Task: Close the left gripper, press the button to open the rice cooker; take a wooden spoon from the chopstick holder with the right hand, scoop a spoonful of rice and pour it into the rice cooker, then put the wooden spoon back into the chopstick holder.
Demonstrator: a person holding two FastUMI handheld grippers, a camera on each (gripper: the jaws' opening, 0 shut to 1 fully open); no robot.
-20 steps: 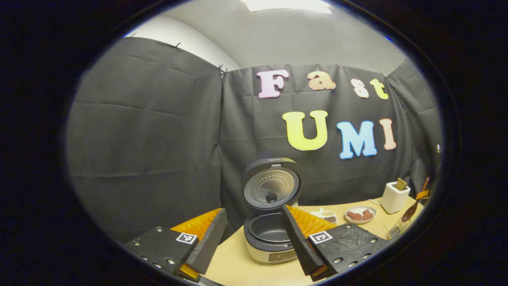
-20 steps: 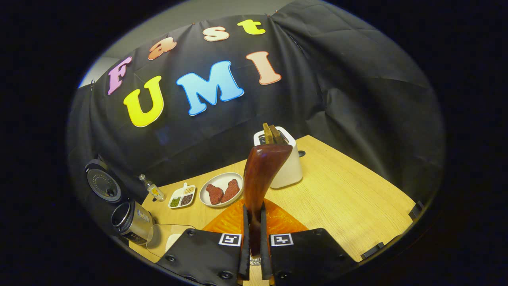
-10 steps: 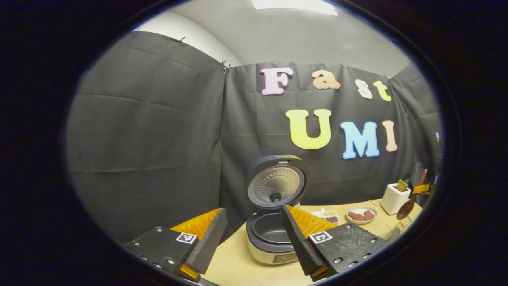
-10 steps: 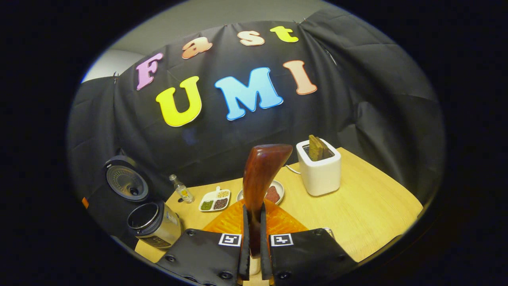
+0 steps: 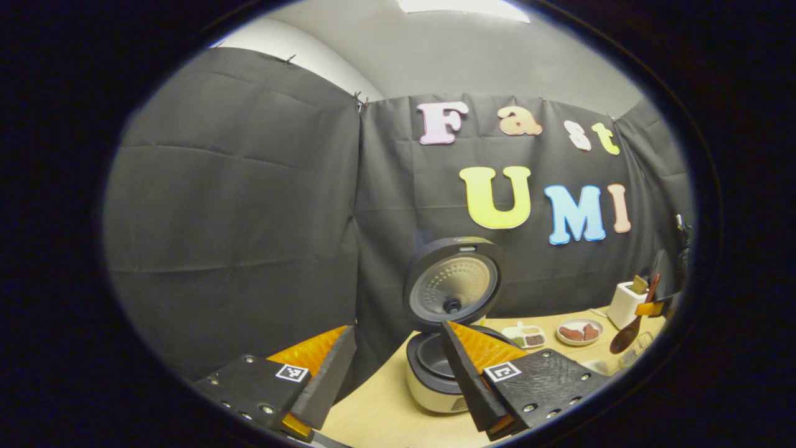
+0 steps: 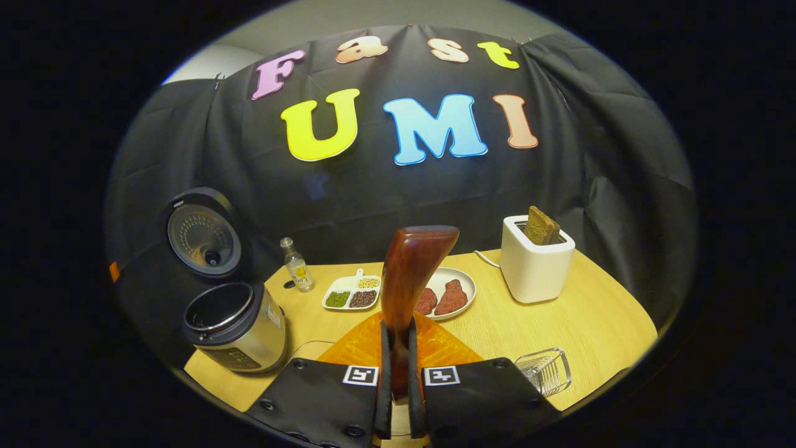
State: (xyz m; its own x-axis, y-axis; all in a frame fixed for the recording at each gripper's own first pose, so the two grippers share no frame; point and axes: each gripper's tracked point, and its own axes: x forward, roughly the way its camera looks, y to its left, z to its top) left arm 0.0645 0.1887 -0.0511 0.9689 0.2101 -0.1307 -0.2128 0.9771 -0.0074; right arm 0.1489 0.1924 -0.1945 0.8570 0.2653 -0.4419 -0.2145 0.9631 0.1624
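The rice cooker (image 5: 435, 373) stands open on the wooden table, its lid (image 5: 453, 283) tilted up and its inner pot dark. My left gripper (image 5: 396, 330) hovers open in front of it, holding nothing. The far-off right gripper (image 5: 650, 308) carries the wooden spoon (image 5: 624, 339) at the right edge. In the right gripper view, my right gripper (image 6: 398, 326) is shut on the wooden spoon (image 6: 410, 274), which stands upright between the fingers. The open rice cooker (image 6: 233, 323) sits to the left. A clear chopstick holder (image 6: 547, 370) stands low right on the table.
A small bottle (image 6: 297, 272), a divided dish of grains (image 6: 351, 295), a white plate (image 6: 465, 283) with red pieces and a white toaster (image 6: 535, 264) with bread line the table's back. Black cloth walls close in behind and on both sides.
The right gripper has turned left with the spoon, bringing the cooker and the clear holder into fuller view. The left gripper drifted left, so the cooker sits further right in its view.
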